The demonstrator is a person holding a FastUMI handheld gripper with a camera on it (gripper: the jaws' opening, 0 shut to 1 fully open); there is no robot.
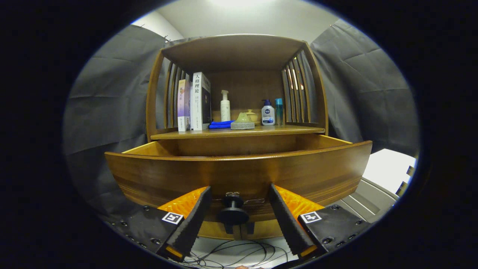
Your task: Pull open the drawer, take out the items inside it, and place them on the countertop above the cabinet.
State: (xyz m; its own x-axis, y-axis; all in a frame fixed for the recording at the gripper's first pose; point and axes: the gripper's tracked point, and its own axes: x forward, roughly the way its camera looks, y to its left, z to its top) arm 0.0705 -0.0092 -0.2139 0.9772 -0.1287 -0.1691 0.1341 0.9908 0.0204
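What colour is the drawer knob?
Black. The drawer knob shows best in the gripper view, between the open fingers of the hand-held gripper, neither pad touching it.

We are looking at a staged home corner inside a booth: grey cloth walls [108, 97] hang around a wooden cabinet [239, 56]. Books [196, 101] stand at its countertop's [291, 130] left end, with toiletry bottles [267, 114] and a folded blue cloth [221, 124] alongside, above a pulled-out drawer [239, 173].

The countertop [283, 130] carries books [195, 101], bottles [225, 106], a blue cloth [221, 124] and a small dish [242, 125].
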